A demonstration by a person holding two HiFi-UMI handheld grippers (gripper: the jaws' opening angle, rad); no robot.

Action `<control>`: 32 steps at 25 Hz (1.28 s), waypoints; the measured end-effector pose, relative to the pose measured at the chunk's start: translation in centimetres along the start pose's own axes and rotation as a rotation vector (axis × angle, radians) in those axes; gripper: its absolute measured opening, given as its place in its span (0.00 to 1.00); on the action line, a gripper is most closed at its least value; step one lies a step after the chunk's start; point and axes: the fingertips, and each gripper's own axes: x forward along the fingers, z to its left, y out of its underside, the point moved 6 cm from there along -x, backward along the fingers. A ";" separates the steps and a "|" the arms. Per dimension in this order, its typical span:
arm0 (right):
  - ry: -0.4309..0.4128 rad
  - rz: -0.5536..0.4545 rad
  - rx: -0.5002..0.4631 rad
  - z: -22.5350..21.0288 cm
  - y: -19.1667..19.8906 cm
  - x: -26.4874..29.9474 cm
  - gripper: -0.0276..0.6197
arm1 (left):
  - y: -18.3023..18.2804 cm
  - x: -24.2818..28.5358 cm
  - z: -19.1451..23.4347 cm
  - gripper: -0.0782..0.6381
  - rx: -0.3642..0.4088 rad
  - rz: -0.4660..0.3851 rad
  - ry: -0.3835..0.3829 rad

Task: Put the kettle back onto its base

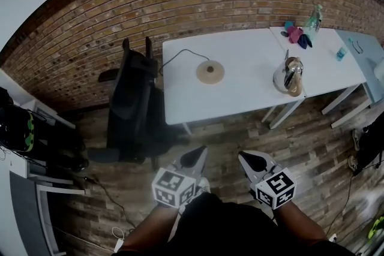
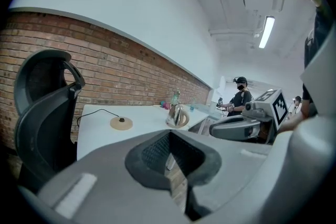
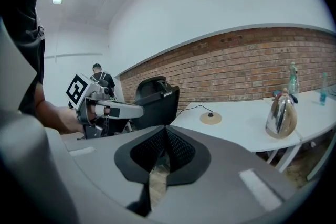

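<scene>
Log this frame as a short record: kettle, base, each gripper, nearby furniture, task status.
kettle: upright on the white table, near its front right edge, off its base
base: round, tan, bare, on the same table, left of the kettle in the head view
left gripper: fingers together, empty, short of the table
right gripper: fingers together, empty, short of the table
chair: black, at the table's left end
task status: kettle not yet picked up

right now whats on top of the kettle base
Nothing: the base is bare but for its centre connector; the kettle stands apart on the table. Beneath the base is hidden.
</scene>
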 end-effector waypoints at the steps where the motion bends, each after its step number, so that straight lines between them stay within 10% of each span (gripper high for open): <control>1: 0.005 -0.003 -0.002 0.0 -0.4 0.5 0.09 | -0.3 0.0 0.6 0.11 0.003 -0.005 0.003; 32: 0.100 0.020 -0.014 1.4 -3.7 11.6 0.09 | -1.7 0.7 11.8 0.11 -0.004 0.004 0.120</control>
